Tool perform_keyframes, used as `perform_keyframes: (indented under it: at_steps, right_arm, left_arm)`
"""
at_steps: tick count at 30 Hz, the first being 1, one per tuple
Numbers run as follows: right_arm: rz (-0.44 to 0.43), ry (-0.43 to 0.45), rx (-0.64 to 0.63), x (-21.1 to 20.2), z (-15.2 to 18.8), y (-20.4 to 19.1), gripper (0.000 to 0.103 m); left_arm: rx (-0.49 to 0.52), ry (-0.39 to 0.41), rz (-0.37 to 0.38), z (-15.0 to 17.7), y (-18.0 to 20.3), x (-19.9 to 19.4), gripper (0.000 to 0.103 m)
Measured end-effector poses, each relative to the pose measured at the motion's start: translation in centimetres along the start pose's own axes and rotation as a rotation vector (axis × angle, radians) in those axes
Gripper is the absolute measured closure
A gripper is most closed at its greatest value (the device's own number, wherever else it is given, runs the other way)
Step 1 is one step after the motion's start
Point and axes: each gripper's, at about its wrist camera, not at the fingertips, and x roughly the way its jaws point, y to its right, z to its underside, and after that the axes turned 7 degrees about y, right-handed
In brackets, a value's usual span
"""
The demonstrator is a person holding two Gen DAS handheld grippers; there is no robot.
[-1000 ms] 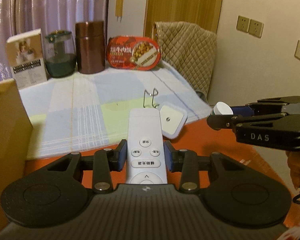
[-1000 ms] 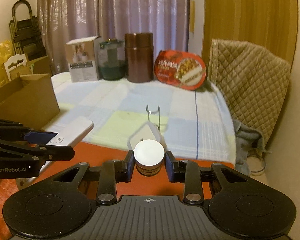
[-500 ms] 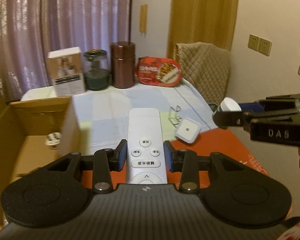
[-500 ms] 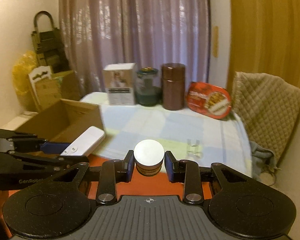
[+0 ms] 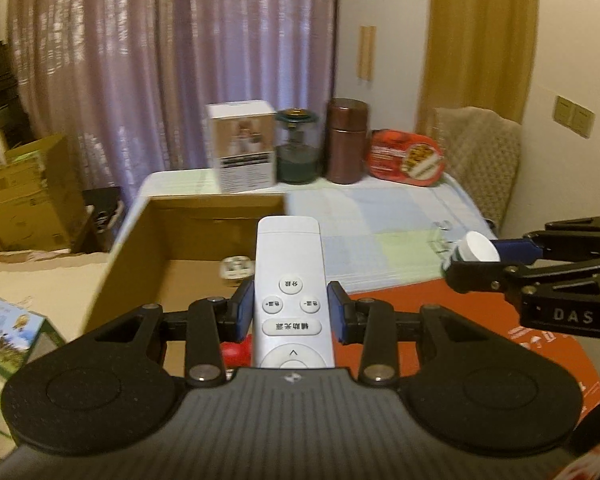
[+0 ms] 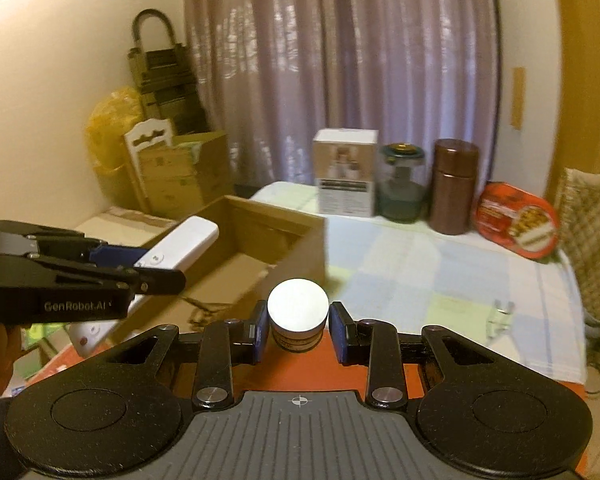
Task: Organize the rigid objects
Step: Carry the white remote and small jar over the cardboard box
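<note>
Two items are carried at once, and neither is stowed yet. In the left wrist view, the left tongs are pinched on a white remote, which is held above the near edge of an open cardboard box. One white plug-like item is already seen on the box floor, so a part of the sorting is judged done. At the right edge, the right tongs are seen clamped on a small jar, and a wire clip is left on the checked cloth of the tabletop.

In the right wrist view, the right tongs are closed on the jar, white lid up, held over the orange surface short of the box. The left tongs and remote are seen over the box opening. Releasing both items into the box is judged to be left, then the clip; the row at the back, a white carton, a glass jar, a brown canister and a red tin, may also remain.
</note>
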Motion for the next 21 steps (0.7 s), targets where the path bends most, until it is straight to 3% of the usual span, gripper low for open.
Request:
perform_keyframes:
  at_steps: [10, 21]
  right_arm:
    - [-0.073, -0.03, -0.04, 4.8, -1.2, -5.3, 0.074]
    - [-0.115, -0.081, -0.052, 10.0, -1.1, -7.9, 0.074]
  left_arm:
    - [0.007, -0.042, -0.095, 0.5, -7.9, -0.3, 0.07]
    - [0.018, -0.08, -0.086, 1.2, -11.2, 2.8, 0.07]
